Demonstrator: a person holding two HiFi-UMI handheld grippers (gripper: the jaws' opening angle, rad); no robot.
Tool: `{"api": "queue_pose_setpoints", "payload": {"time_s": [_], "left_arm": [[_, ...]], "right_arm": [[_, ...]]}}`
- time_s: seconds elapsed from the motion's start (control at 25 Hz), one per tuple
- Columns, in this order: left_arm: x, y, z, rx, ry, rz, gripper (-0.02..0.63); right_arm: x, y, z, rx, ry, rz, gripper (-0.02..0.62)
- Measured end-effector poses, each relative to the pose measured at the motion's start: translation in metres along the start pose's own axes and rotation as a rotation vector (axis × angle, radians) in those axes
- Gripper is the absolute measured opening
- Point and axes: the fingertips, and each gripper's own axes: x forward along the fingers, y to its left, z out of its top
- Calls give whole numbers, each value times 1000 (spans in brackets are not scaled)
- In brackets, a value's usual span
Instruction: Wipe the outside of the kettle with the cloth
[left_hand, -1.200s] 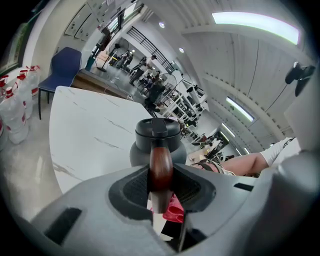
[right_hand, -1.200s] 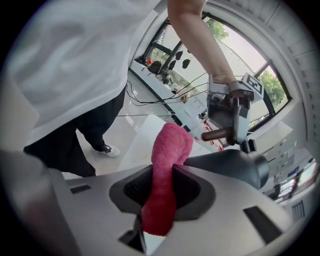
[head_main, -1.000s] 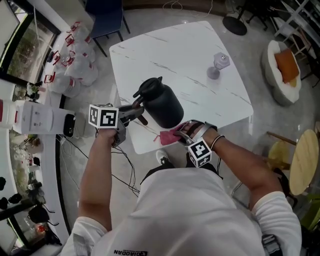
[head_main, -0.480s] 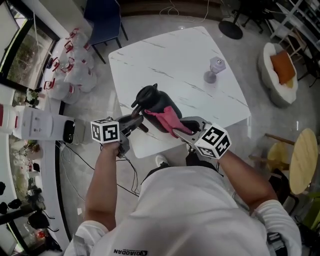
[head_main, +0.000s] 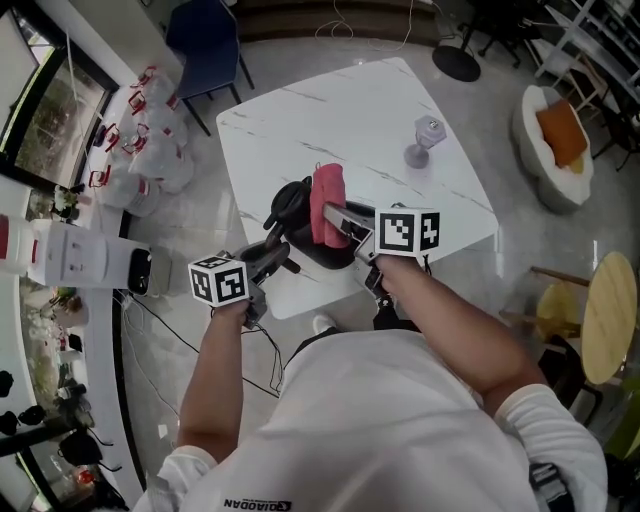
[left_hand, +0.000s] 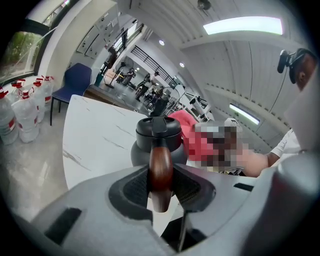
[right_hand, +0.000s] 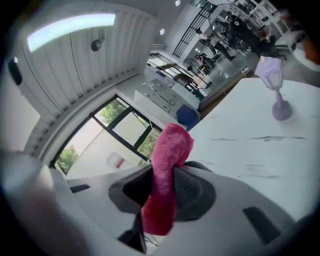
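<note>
The black kettle (head_main: 300, 205) stands on the near part of the white marble table (head_main: 340, 110). Its brown wooden handle (left_hand: 160, 170) is clamped between the pads of my left gripper (head_main: 272, 252), which holds it from the near left. In the left gripper view the kettle's lid (left_hand: 159, 127) rises just beyond the jaws. My right gripper (head_main: 335, 217) is shut on the pink cloth (head_main: 327, 203), lifted over the kettle's top right side. The cloth (right_hand: 167, 170) stands up between the right jaws, folded over them. Most of the kettle's body is hidden under the cloth and right gripper.
A clear stemmed glass (head_main: 421, 140) stands on the table's far right. A blue chair (head_main: 205, 40) and several water bottles (head_main: 145, 140) are beyond the table's left side. A round wooden stool (head_main: 608, 320) is at the right edge.
My right gripper has risen from the table's near edge and rolled over, carrying the pink cloth up onto the kettle's top right side. The left gripper has kept its hold on the handle.
</note>
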Motion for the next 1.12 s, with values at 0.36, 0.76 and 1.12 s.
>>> {"api": "queue_pose_setpoints", "payload": {"time_s": [0.36,0.76,1.12], "left_arm": [[-5,-2,-19,149,62,23,117],[-3,-12,-27,275,121,17,114],[-4,-16,-39,359,167,14,114]], "right_arm": [[-16,-53,-35,-3,83,-137,107],[-40,-100,-69,49,141,-207,106],[-52,-136,-99,97,195,-263,106]]}}
